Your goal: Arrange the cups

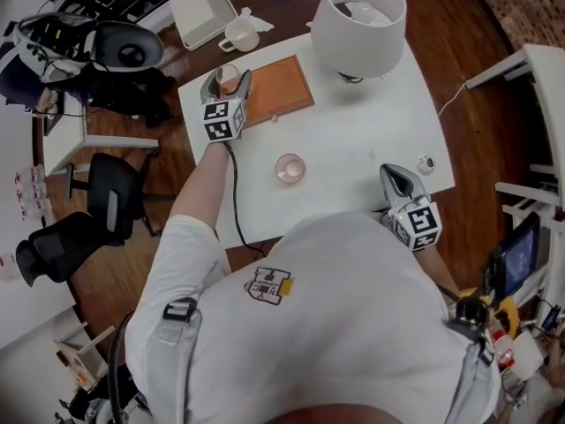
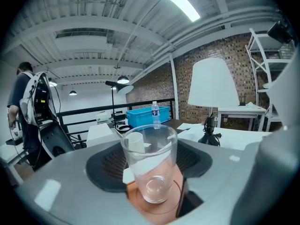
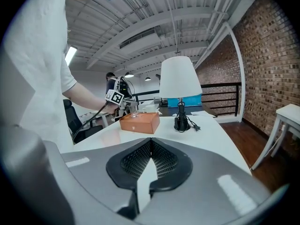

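Two grippers are showing. On an arm stretching forward, the left gripper [image 1: 228,79] is clamping one clear cup [image 2: 150,168], jaws wide against its sides, over the box [image 1: 281,88]. Low at the table's [image 1: 353,131] near edge, the right gripper [image 1: 395,173] is hovering with jaws pressed together, empty. One second cup [image 1: 290,168] is standing mid-table, apart from both grippers. One mug [image 1: 238,35] is sitting beyond the table.

Your table [image 1: 353,140]: box [image 1: 282,91] upper left, lamp [image 1: 357,25] to its right, first cup [image 1: 228,76] at the box's left end, second cup [image 1: 290,168] below, at the frame's centre.
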{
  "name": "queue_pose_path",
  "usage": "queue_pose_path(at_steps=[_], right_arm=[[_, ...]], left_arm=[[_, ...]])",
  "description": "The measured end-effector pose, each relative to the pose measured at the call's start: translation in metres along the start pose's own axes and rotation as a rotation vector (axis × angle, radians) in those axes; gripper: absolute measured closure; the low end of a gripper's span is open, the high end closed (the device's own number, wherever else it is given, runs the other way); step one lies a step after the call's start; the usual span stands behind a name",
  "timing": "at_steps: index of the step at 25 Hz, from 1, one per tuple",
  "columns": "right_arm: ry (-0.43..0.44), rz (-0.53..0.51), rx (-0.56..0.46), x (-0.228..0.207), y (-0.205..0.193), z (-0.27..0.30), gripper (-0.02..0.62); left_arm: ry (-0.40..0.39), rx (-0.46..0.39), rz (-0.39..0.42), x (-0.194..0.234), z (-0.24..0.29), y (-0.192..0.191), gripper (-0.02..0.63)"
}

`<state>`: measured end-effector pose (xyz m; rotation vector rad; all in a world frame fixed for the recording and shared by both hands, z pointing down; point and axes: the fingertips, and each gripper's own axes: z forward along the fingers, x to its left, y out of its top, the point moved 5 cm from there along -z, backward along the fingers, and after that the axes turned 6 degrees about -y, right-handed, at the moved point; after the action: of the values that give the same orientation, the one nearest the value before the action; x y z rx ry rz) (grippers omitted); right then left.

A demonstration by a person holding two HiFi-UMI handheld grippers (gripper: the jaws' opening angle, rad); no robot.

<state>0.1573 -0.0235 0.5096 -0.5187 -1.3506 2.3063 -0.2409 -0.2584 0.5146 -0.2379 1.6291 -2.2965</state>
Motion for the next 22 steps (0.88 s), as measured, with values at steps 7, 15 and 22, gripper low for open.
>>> queue_pose_path(at_steps=[7,15,22], right_arm=[[0.049,-0.027,-0.022,0.005,0.007,0.004,0.595],[0.168,-0.093,-0.020,0.033,0.011,0.017,0.595],[0.268,-0.134,-0.007,0.079,0.013,0.034,0.595]], left_arm=[[0.007,-0.118,-0.008,-0.002,-0.036,0.036,0.308],[0.003,-0.337,-0.089,-0.031,-0.146,0.077,0.308],[0.014,-0.273,-0.157,-0.050,-0.210,0.021,0.318]])
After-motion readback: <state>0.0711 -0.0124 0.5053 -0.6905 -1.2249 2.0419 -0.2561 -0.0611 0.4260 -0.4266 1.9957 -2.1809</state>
